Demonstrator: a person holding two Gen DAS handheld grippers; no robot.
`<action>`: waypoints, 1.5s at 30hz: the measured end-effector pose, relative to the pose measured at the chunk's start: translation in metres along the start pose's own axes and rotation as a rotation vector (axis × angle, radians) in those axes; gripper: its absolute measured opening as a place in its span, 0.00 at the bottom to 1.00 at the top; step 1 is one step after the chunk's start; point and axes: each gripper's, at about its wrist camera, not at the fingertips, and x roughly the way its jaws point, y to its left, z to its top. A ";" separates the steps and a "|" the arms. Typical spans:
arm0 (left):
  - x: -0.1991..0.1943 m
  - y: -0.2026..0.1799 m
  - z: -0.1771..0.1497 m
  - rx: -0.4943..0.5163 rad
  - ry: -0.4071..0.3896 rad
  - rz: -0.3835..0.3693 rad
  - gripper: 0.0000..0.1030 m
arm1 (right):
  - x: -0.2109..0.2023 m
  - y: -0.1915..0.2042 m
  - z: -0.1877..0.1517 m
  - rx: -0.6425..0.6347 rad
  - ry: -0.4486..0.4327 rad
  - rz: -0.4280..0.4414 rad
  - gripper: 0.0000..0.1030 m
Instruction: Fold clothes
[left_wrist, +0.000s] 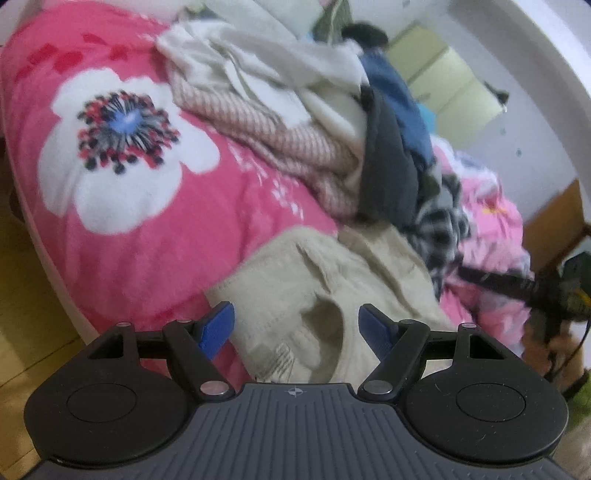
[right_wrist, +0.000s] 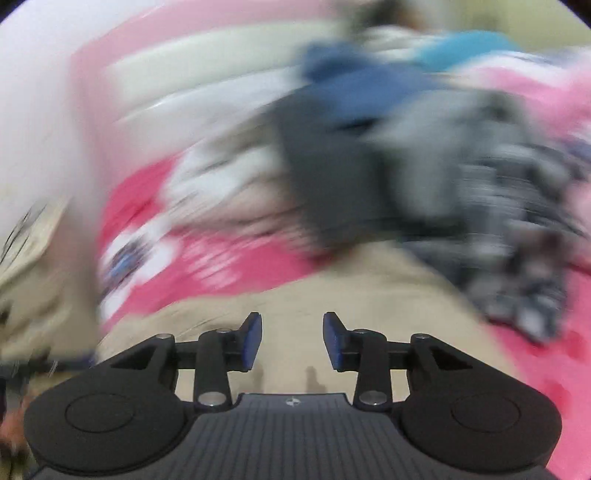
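A beige garment (left_wrist: 332, 280) lies crumpled on a pink bedcover (left_wrist: 155, 236) printed with a large white flower. My left gripper (left_wrist: 295, 325) hovers just over the garment's near part, open wide, its blue pads (left_wrist: 218, 328) touching no cloth. Behind it is a pile of clothes: a pink-and-white striped piece (left_wrist: 295, 147), cream cloth (left_wrist: 258, 62), a dark grey piece (left_wrist: 388, 166), a blue one (left_wrist: 391, 96) and a black-and-white checked one (left_wrist: 443, 229). The right wrist view is badly blurred. My right gripper (right_wrist: 293, 332) is open with nothing between its pads, above the beige garment (right_wrist: 369, 288).
The bed's edge curves down the left, with yellowish floor (left_wrist: 22, 295) beyond it. A pale yellow-green cabinet (left_wrist: 450, 81) stands by the white wall at the back right. Wooden furniture (left_wrist: 554, 221) and dark clutter (left_wrist: 554, 299) lie at the right.
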 end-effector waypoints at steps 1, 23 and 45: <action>0.000 0.000 0.001 0.000 -0.008 -0.002 0.72 | 0.014 0.017 -0.002 -0.057 0.027 0.016 0.38; 0.025 0.025 -0.007 0.047 0.059 0.048 0.73 | 0.129 0.075 -0.006 -0.318 0.210 0.018 0.38; 0.029 0.019 -0.006 0.082 0.030 -0.011 0.73 | 0.063 0.058 0.016 -0.167 -0.062 -0.095 0.06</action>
